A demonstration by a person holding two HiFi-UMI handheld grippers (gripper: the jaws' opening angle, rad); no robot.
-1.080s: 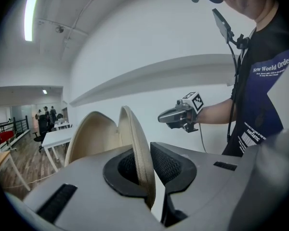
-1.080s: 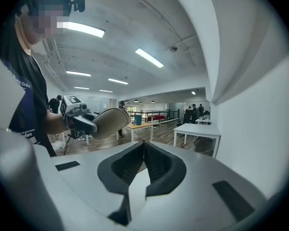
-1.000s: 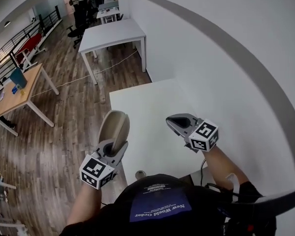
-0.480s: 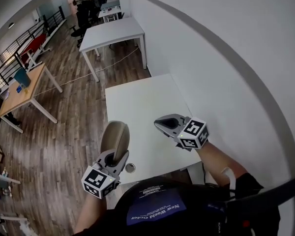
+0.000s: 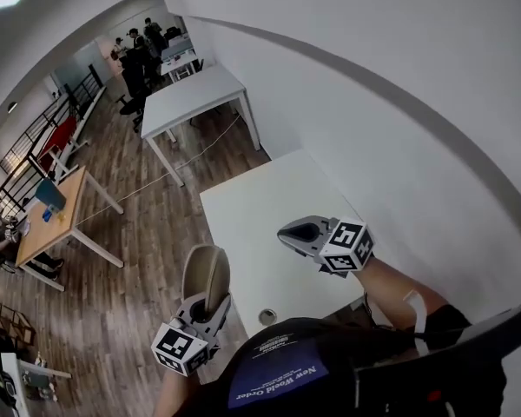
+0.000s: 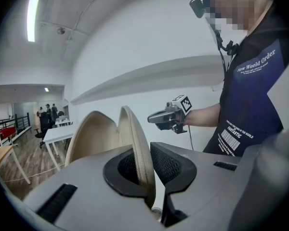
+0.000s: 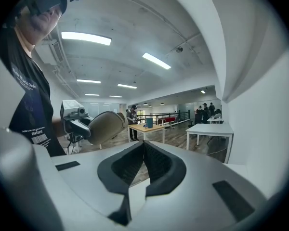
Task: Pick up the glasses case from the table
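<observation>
step: glasses case (image 5: 206, 272) lifted off worktop (image 5: 260, 207) | left hand-held gripper (image 6: 145, 163) clamps case | right hand-held gripper (image 7: 143, 150) closed, empty | next: firm, steady hold

- The tan, oval glasses case (image 5: 206, 274) is clamped by one end in my left jaws, zip edge showing.
- It sticks forward, lifted clear of the bench (image 5: 260, 224).
</observation>
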